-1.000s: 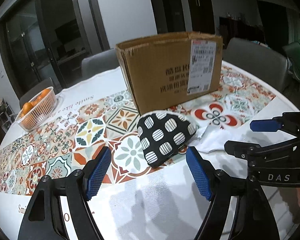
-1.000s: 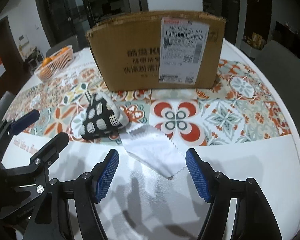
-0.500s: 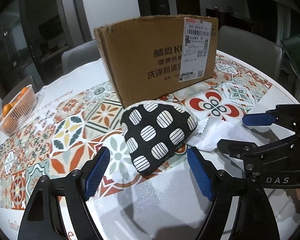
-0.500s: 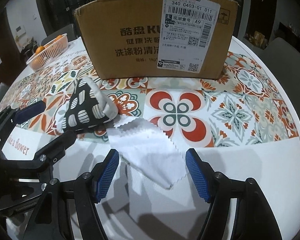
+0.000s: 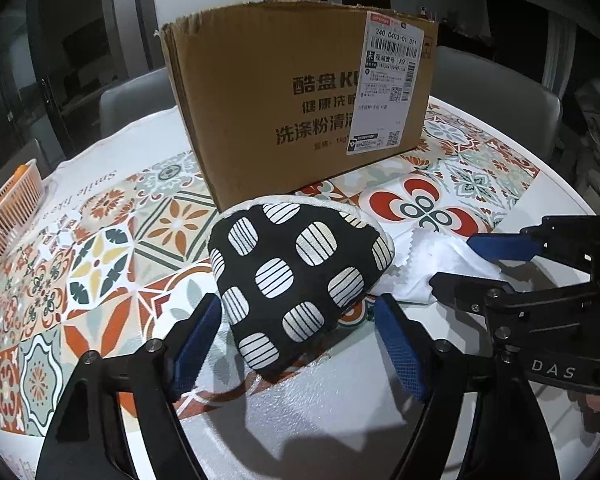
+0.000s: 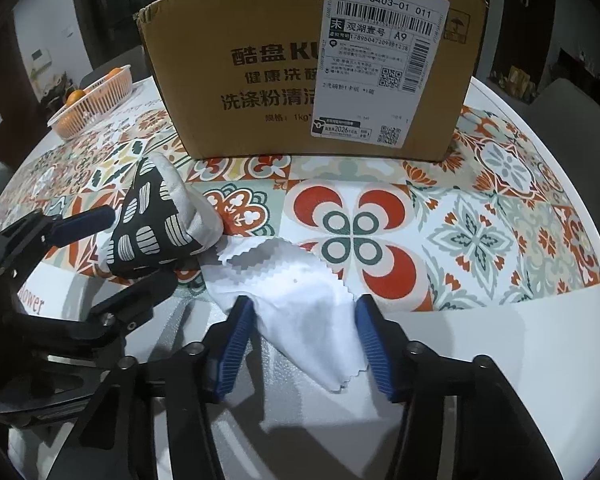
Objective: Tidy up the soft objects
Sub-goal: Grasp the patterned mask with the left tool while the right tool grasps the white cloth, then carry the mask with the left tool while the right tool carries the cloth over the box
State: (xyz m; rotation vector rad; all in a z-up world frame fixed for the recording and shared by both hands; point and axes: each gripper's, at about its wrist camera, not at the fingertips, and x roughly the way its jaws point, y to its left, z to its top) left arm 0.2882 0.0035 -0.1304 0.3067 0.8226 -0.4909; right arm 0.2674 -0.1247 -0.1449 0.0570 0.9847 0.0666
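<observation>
Tablecloth (image 5: 112, 248), patterned with orange, green and red tiles, is spread over the round table, and a cardboard box (image 5: 284, 100) with black print and a white shipping label is stood on it toward the back. A basket (image 5: 8, 216) of oranges is seen at the far left edge. Just in front of the box a black pouch (image 5: 296, 276) with white striped spots and a pale lining is laid, puffed up. A white cloth (image 6: 300, 300) with pinked edges is spread flat beside it, one corner touching the pouch. The left gripper (image 5: 300, 344) is held spread, its blue pads flanking the pouch's near end. The right gripper (image 6: 304, 344) is likewise spread, and the cloth's near part is framed between its pads.
</observation>
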